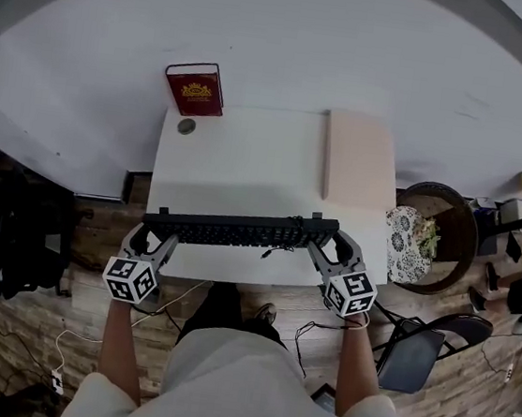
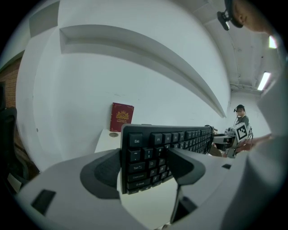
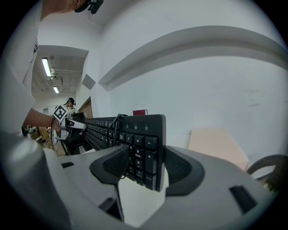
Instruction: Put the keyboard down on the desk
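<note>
Kbd not down yet, held up over near edge of counter. L gripper jaws clamped on Esc end, R gripper jaws on numpad end. To do: lower, release.

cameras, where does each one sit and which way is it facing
Head view: on the person's head, facing steeply down at the desk and keyboard; both arms, lap, left gripper and right gripper show.
Left gripper view: on the left gripper, facing along its jaws, shut on the keyboard's Esc end, toward the book; shirt at right.
Right gripper view: on the right gripper, facing along jaws shut on the numpad end; shirt at left.
Shared: all three show keyboard and book; each gripper view shows the other gripper.
</note>
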Demonstrator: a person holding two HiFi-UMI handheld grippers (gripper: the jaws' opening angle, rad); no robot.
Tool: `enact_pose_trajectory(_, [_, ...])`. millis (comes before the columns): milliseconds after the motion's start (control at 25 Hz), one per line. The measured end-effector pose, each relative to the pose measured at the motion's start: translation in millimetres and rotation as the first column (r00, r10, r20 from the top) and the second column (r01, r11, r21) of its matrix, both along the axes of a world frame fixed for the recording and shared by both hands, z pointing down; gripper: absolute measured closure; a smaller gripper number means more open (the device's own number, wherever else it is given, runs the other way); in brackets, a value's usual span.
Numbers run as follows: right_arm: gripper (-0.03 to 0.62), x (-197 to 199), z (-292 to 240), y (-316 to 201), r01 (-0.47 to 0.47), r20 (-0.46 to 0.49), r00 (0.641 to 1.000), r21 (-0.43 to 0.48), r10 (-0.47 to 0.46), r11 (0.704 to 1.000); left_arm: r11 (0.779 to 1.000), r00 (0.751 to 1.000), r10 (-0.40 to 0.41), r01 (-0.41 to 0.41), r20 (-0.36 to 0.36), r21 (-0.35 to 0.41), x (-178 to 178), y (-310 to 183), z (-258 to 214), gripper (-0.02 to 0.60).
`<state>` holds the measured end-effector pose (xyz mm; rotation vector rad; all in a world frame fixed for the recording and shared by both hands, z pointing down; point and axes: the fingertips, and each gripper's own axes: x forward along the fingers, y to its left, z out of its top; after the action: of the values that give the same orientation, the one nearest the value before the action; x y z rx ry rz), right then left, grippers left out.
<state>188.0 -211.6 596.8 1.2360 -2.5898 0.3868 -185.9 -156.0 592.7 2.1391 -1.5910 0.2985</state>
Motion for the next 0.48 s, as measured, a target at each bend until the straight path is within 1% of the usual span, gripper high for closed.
enact_pose_trajectory(480, [0.35, -16.2, 20.2, -13.1, 0.007, -0.005, 1.0, -0.046, -0.007, 0.999, 0.999, 1.0, -0.011, 0.01, -0.013, -0.048, -15.6, -10.0, 22.1, 0.255])
